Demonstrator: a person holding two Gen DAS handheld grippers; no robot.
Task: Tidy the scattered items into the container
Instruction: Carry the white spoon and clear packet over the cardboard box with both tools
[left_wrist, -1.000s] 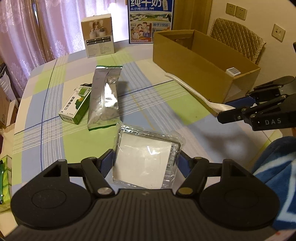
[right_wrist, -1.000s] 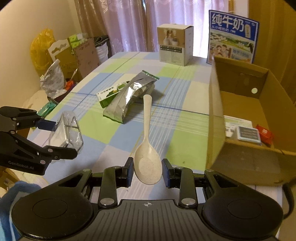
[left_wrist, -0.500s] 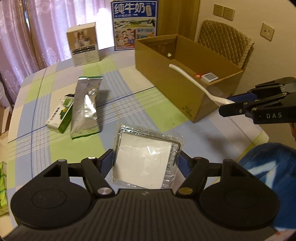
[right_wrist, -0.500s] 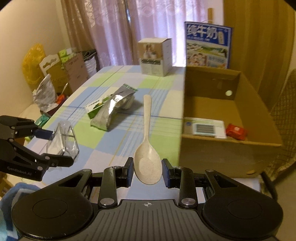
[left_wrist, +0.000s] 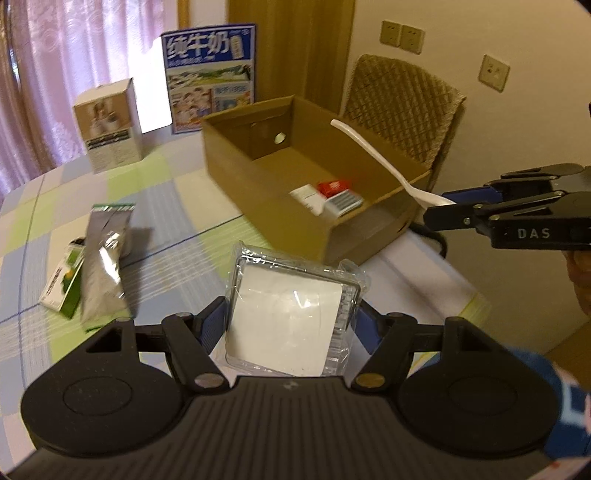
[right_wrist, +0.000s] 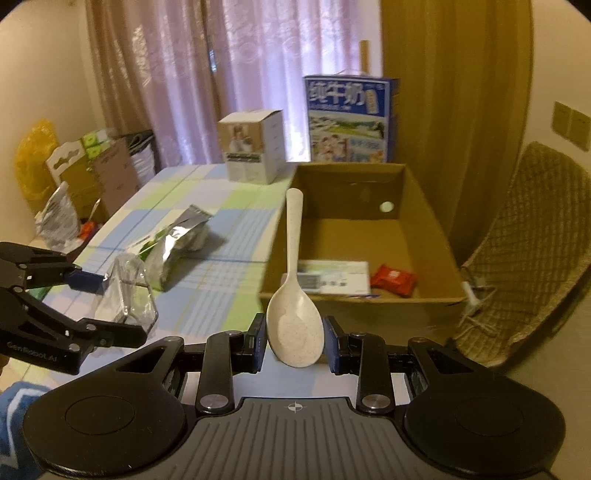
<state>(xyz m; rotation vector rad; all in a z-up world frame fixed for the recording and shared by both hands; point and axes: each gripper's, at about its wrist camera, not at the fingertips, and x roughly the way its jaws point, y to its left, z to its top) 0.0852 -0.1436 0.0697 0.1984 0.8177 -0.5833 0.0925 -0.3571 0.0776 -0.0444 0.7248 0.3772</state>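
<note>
Left wrist view first. The left gripper (left_wrist: 293, 319) squeezes one clear plastic packet (left_wrist: 291, 310) with a white card inside, held up above the near part of the table (left_wrist: 177, 206). Far and to the right sits one brown cardboard box (left_wrist: 266, 195), open on top. Some things are already in the box: one red packet (left_wrist: 334, 187) and what look like two flat white packs (left_wrist: 325, 199), though they are blurry. On the right, the right gripper (left_wrist: 439, 208) pinches one white spoon (left_wrist: 373, 151) by its bowl, and the long handle pokes out over the box. Two things are left on the table at the left: one silver bag (left_wrist: 105, 258) and one small green box (left_wrist: 64, 284) touching it. So I think the job is about half done.

Right wrist view next. The right gripper (right_wrist: 294, 341) has its fingers closed on the spoon (right_wrist: 294, 288) bowl, near the box's (right_wrist: 436, 229) near wall. Inside I count one red packet (right_wrist: 393, 279) and the flat white packs (right_wrist: 332, 277). The left gripper (right_wrist: 122, 306) is at the left, holding the clear packet (right_wrist: 127, 291). The silver bag (right_wrist: 177, 240) lies on the table (right_wrist: 236, 288) past it. Two tall boxes stand at the far end: one white carton (right_wrist: 253, 147) and one blue milk box (right_wrist: 351, 118).
</note>
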